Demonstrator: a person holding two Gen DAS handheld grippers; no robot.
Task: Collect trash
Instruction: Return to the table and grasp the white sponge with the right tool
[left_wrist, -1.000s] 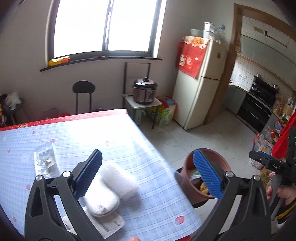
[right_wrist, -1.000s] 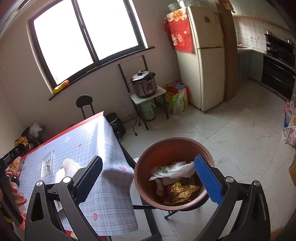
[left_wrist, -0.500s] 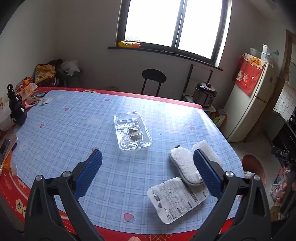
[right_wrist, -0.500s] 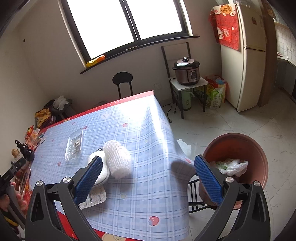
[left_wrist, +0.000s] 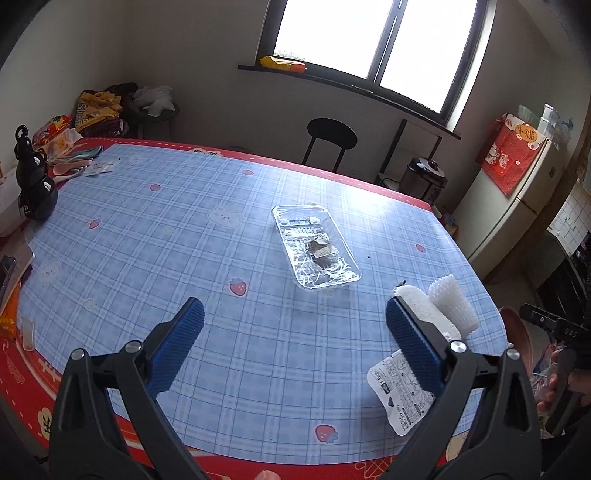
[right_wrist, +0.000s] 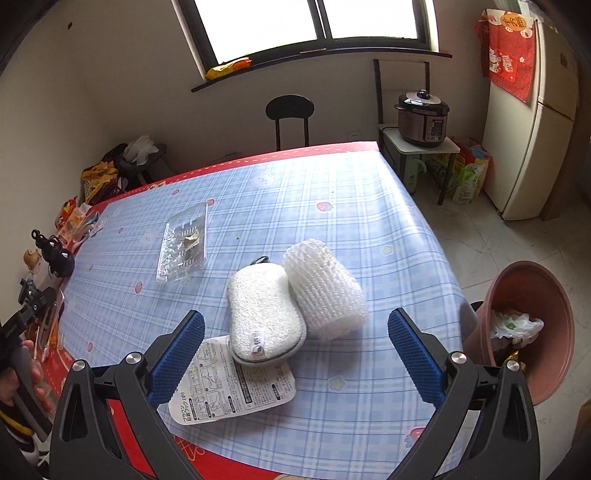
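Overhead, both grippers' fingers wide and empty: left gripper (left_wrist: 293, 338) short of the clear tray (left_wrist: 315, 246), right gripper (right_wrist: 295, 349) around the white sponge (right_wrist: 263, 316) and foam net (right_wrist: 325, 293).

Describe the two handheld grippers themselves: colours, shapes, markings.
Both look alike. The left gripper and the right gripper each have two black, triangular cut-out arms with round silver bolts, tipped by blue ribbed pads. Seen from the left wrist camera, the right gripper's black handle shows white letters "DAS". No cables visible.
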